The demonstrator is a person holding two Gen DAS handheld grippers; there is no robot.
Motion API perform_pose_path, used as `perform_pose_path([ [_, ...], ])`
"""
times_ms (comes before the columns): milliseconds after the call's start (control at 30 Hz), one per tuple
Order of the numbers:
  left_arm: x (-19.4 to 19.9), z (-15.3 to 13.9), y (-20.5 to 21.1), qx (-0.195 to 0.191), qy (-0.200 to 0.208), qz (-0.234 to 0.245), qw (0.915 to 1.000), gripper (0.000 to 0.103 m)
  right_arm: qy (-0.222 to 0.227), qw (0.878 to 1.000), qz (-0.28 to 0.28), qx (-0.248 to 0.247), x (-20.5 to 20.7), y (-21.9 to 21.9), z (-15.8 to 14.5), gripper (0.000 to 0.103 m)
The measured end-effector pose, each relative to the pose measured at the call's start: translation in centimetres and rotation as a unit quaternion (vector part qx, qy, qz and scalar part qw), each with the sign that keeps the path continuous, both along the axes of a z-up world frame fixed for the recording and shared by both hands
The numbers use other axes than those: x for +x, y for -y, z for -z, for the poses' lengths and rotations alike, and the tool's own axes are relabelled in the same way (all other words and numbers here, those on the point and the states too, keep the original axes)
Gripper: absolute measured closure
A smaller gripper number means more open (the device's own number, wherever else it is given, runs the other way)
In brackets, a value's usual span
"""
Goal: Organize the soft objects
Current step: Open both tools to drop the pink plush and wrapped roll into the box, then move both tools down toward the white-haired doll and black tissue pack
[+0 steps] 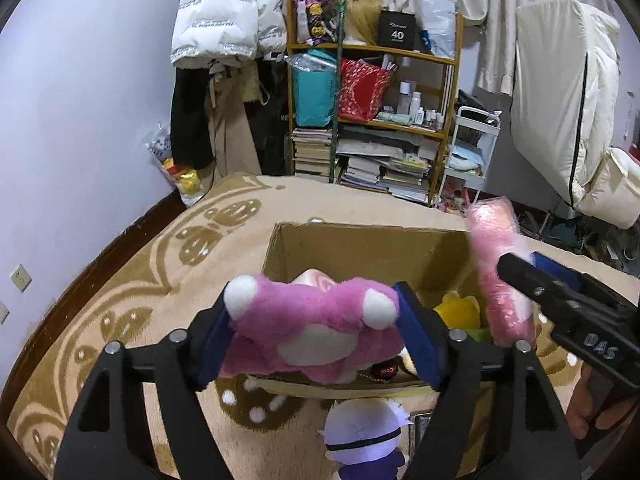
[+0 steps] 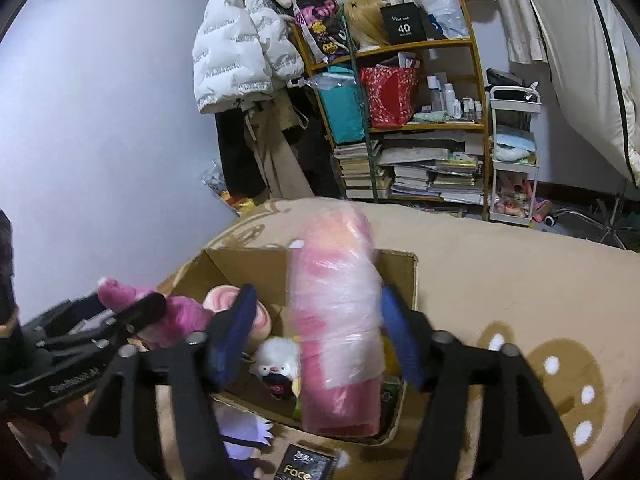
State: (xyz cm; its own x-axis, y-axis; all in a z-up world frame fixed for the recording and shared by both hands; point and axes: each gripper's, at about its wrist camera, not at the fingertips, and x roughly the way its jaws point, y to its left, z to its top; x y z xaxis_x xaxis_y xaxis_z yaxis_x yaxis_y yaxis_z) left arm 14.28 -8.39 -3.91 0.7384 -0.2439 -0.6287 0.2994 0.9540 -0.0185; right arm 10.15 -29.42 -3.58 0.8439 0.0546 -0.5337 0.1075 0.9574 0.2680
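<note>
Beige blanket (image 1: 120,280), one box (image 1: 360,248): left gripper (image 1: 316,332) pinches one pink plush (image 1: 304,328); right gripper (image 2: 316,332) seemingly loose around one wrapped roll (image 2: 336,320).

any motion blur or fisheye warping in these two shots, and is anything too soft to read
Left wrist view: the plastic-wrapped pink roll is smeared, while the pink plush in the left gripper looks sharp; the shelf bows. Right wrist view: the roll in the right gripper looks hazy behind its wrap, and the cardboard box edges curve.

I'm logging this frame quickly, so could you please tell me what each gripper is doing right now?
Left gripper: shut on the pink plush toy.
Right gripper: cannot tell; plastic-wrapped pink roll between its fingers.
</note>
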Motion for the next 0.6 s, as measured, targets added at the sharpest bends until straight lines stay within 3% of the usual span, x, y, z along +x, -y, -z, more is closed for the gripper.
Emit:
perform_pose_path([
  [233, 0.2, 0.2, -0.6, 0.004, -0.019, -0.008, 0.9998, 0.017, 0.004, 1.000, 0.002, 0.005, -0.9, 0.1, -0.5, 0.022],
  [333, -0.1, 0.0, -0.7, -0.001, -0.020, -0.002, 0.9998, 0.008, 0.004, 1.000, 0.003, 0.013, -1.5, 0.2, -0.8, 0.012],
  [600, -1.1, -0.4, -0.7, 0.005, -0.018, 0.004, 0.9998, 0.007, 0.002, 1.000, 0.003, 0.011, -2.5, 0.0, -1.5, 0.012],
])
